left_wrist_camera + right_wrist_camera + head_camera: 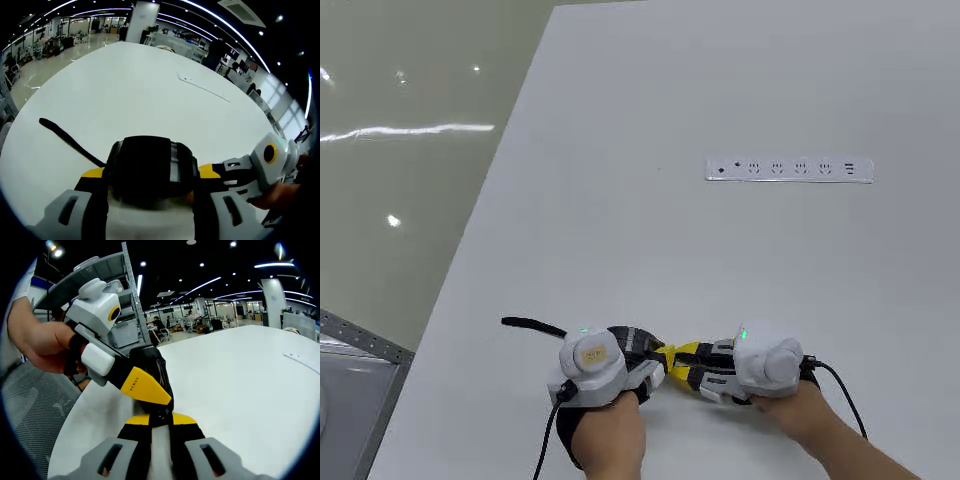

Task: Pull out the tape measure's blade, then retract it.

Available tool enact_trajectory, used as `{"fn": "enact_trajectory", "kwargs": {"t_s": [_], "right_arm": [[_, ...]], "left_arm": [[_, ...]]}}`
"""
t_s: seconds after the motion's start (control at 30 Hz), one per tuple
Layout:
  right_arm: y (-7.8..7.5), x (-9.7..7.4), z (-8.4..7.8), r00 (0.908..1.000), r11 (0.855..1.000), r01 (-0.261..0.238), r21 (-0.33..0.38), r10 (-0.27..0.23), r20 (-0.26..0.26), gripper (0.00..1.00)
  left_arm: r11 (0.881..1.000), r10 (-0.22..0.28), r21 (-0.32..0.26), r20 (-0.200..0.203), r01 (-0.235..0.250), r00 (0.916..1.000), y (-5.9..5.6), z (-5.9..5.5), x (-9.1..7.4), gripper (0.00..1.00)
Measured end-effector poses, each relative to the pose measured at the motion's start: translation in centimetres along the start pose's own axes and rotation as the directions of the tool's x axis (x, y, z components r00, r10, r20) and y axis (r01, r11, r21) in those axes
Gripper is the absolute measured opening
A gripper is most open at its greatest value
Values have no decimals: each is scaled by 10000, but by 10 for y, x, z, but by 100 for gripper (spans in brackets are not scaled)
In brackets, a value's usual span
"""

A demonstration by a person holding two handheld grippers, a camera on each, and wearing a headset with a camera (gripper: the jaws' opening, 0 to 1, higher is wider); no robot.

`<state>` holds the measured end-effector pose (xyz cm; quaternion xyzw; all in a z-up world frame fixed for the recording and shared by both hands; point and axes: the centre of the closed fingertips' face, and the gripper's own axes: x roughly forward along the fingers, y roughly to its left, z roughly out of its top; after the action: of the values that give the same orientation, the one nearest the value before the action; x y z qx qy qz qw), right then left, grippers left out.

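Note:
The black tape measure point(149, 167) sits between my left gripper's point(150, 175) yellow-tipped jaws, which are shut on its body. Its black wrist strap point(65, 141) trails left across the table. In the head view the tape measure point(636, 345) is low on the table, with the left gripper point(655, 365) on its left. The right gripper point(682, 362) meets it from the right. In the right gripper view my right gripper point(160, 419) is closed, tips pinching the blade end at the tape measure's point(152, 367) mouth. Hardly any blade shows.
The white table point(720, 260) stretches far ahead and to the right. A white power strip point(789, 170) lies flat on it further back. The table's left edge point(470, 260) drops to a glossy floor. A metal shelf corner point(360, 345) sits lower left.

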<state>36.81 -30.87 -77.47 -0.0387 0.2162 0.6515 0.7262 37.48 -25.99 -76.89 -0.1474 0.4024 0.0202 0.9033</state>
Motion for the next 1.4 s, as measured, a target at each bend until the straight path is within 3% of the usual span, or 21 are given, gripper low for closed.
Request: {"fn": "enact_trajectory", "kwargs": {"t_s": [0.7, 0.9, 1.03, 1.1, 1.4], "right_arm": [[1, -1, 0, 10000, 10000, 79, -3, -79, -48, 14], [1, -1, -1, 9997, 9998, 149, -91, -150, -175, 15], [0, -2, -2, 9996, 9997, 190, -163, -193, -198, 18], [-2, -3, -1, 9995, 9996, 271, -101, -272, -155, 23], [-2, -4, -1, 9993, 9995, 313, -22, -313, -185, 30]], "left_arm": [[9999, -83, 148, 75, 82, 9999, -1, -1, -1, 68], [9988, -106, 480, 46, 103, 9999, -1, -3, 0, 69], [9922, -65, 1241, -124, 80, 9999, -1, -6, 1, 70], [9911, -67, 1325, -134, 84, 9999, -1, -7, 0, 70], [9863, -360, 1605, -87, 370, 9993, -6, -6, 0, 78]]}}
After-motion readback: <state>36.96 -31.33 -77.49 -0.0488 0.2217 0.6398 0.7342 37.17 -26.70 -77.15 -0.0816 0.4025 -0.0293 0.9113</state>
